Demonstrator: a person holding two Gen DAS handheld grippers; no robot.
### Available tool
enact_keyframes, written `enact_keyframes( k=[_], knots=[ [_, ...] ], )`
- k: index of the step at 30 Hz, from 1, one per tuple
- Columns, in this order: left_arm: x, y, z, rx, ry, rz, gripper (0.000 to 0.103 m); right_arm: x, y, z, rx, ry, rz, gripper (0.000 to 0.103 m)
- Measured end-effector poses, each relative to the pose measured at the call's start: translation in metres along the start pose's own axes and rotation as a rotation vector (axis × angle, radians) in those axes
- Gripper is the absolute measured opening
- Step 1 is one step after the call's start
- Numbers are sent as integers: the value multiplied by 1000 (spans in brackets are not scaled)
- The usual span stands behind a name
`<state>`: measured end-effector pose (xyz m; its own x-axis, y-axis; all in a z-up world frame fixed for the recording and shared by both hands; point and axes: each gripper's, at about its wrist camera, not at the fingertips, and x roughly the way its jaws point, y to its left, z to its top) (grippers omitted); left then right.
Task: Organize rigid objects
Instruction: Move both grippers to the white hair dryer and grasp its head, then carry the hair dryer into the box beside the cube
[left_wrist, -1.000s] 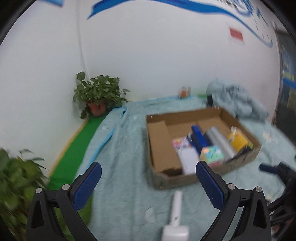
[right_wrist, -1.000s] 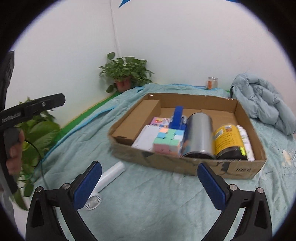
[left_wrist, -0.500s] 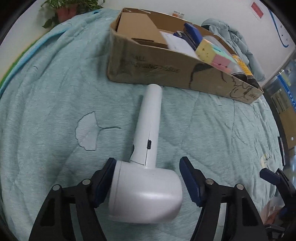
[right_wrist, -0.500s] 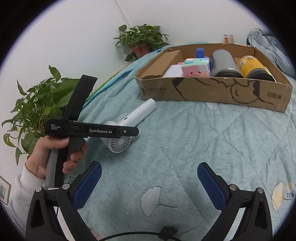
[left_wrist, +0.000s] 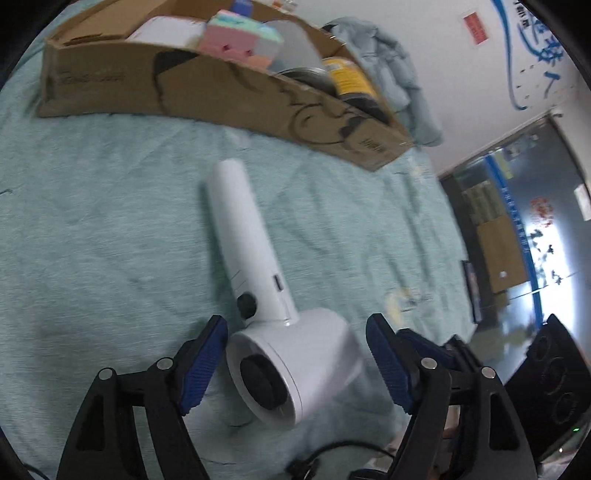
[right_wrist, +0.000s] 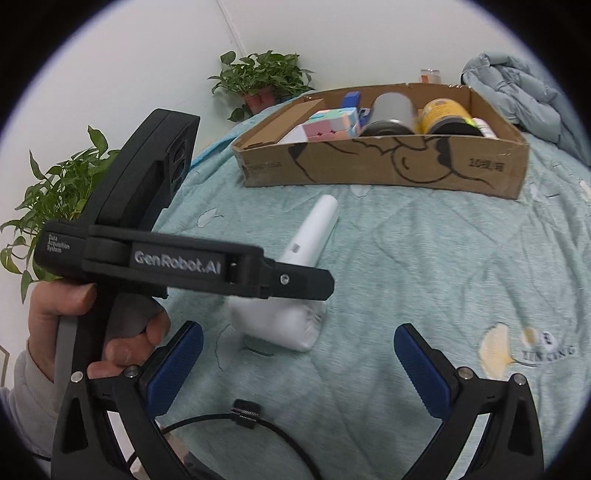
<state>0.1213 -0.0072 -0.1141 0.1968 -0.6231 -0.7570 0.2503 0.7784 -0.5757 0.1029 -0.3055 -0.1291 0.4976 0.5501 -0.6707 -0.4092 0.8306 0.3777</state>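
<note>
A white handheld fan (left_wrist: 266, 295) lies on the teal quilt, handle pointing toward the cardboard box (left_wrist: 207, 92). My left gripper (left_wrist: 295, 365) is open, its blue pads on either side of the fan's round head; the left pad is close to it, the right pad stands apart. In the right wrist view the fan (right_wrist: 295, 280) lies mid-frame, its head partly hidden by the left gripper's body (right_wrist: 177, 266). My right gripper (right_wrist: 299, 365) is open and empty, held back from the fan. The box (right_wrist: 384, 166) holds a pastel cube (right_wrist: 328, 123), cans and several other items.
Potted plants stand at the far corner (right_wrist: 262, 77) and at the left (right_wrist: 55, 195). A bundled blue-grey blanket (right_wrist: 517, 92) lies behind the box. A black cable (right_wrist: 243, 421) runs near the right gripper. The person's hand (right_wrist: 92, 332) holds the left gripper.
The left gripper has swung round the fan's head, so the fan now shows its front face and the box sits further up-left. The right gripper has moved closer to the fan.
</note>
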Motion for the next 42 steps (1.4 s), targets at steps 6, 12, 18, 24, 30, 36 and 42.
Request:
enact_keyframes(
  k=[6,12,18,24,30,36,42],
  knots=[
    [-23,4,24,-26,-81,-15,91,-5,8,1,-21,-39,-64,103],
    [-2,29,44,-54,10,-53,70,18,25,3,-17,-18,-98,100],
    [28,25,49,-35,55,-47,51,38,18,2,61,53,-145,75],
    [31,31,46,-22,48,-12,36,44,22,-3,53,70,-153,60],
    [25,24,46,7,22,4,35,42,24,0,49,57,-153,60],
    [-18,1,61,75,-86,24,33,28,39,17,6,-25,-138,60],
    [-75,-30,94,183,-218,53,32,14,55,62,-76,-140,-143,60]
  ],
)
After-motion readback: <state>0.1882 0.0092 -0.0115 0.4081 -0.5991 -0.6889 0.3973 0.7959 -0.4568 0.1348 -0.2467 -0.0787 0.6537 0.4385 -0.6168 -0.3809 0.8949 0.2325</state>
